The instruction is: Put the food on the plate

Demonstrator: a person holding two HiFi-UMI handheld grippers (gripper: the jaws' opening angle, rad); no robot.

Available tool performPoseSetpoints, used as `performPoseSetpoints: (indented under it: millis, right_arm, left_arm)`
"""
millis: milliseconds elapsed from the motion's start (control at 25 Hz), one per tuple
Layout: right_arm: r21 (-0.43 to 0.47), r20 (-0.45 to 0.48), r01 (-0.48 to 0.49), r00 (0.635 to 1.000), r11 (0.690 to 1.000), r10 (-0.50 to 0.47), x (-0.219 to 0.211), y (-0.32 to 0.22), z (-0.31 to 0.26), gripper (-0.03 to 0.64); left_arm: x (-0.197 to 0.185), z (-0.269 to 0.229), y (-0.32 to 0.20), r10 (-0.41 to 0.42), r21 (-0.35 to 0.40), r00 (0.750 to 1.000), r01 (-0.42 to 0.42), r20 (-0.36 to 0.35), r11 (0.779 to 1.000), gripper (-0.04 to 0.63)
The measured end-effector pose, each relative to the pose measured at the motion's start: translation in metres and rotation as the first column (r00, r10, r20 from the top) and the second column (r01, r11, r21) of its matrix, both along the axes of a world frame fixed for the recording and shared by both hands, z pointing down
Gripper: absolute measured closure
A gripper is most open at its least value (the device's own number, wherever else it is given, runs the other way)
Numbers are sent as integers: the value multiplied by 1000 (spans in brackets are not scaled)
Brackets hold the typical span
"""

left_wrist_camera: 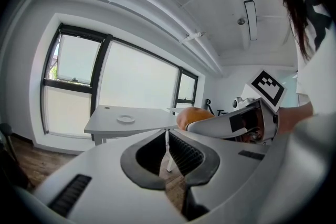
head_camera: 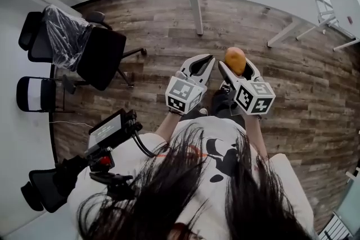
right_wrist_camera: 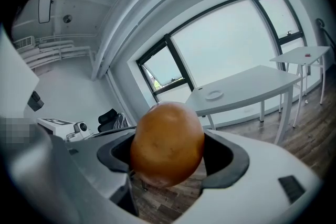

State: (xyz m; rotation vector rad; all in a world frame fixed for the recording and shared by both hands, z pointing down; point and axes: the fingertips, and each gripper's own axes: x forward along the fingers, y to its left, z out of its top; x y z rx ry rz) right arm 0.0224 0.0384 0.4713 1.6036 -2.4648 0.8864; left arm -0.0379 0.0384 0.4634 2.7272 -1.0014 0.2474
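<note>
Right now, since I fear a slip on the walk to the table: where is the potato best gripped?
Across its widest middle, fingers on opposite flanks, coming from one end. The potato is a smooth oval, so the waist likely gives the most contact. The right gripper holds it roughly so.

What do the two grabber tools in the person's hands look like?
Both the left tool and right tool are white plastic with curved fingers, black ribbed pads inside, and a white cube with black square markers at the back. The person wears a white shirt with a black print.
</note>
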Motion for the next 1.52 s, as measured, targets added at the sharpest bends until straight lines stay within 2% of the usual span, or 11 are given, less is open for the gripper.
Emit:
performPoseSetpoints:
  millis: [200, 440, 720, 1040, 1240, 1520]
  right_arm:
    - [8, -12, 31, 999, 999, -31, 6, -21, -8, 249]
    - [-15, -9, 65, 998, 998, -65, 58, -106, -2, 249]
    - [-3, -7, 69, 998, 998, -69, 108, -164, -1, 249]
    - [-9, 27, 72, 997, 997, -72, 138, -202, 4, 249]
    - [-21, 52, 80, 996, 997, -79, 140, -210, 8, 249]
    - [-38, 72, 72, 995, 997, -69, 140, -227, 14, 249]
  left_arm:
    - [6, -9, -25, -28, 11, 1000, 28, -13, 1000, 589]
    - [54, -7, -112, -65, -5, 998, 64, -15, 998, 589]
    - [100, -10, -169, -73, 15, 997, 73, -17, 997, 589]
    - [125, -4, -198, -87, 6, 996, 87, 24, 996, 589]
    - [127, -2, -207, -101, -11, 994, 102, 31, 995, 589]
    - [133, 1, -226, -67, -10, 996, 68, 58, 998, 589]
